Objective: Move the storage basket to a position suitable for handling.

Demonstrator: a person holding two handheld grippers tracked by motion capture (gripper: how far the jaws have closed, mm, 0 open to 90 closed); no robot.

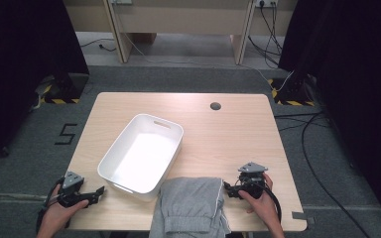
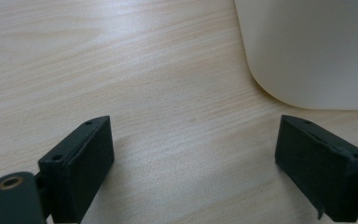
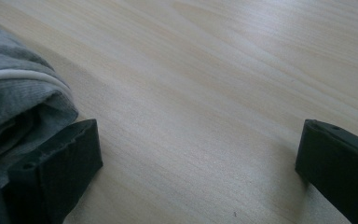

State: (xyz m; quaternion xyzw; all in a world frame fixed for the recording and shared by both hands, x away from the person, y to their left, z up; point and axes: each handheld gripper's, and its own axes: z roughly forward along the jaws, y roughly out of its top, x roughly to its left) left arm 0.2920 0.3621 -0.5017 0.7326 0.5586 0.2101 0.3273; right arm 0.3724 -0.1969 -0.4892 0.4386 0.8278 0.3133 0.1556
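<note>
Pale wooden counter (image 1: 228, 134): grey garment (image 1: 193, 206) at bottom centre, white tub (image 1: 171, 130) left of centre. Our left gripper (image 1: 100, 190) and right gripper (image 1: 226, 190) rest with fingers released, holding nothing.

garment (image 1: 192, 203): grey, white stripe | bin (image 1: 120, 154): white | table (image 1: 228, 139): pale woodgrain

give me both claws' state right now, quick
Left claw: open, holding nothing, beside the white bin.
Right claw: open, holding nothing, at the edge of the grey garment.
</note>
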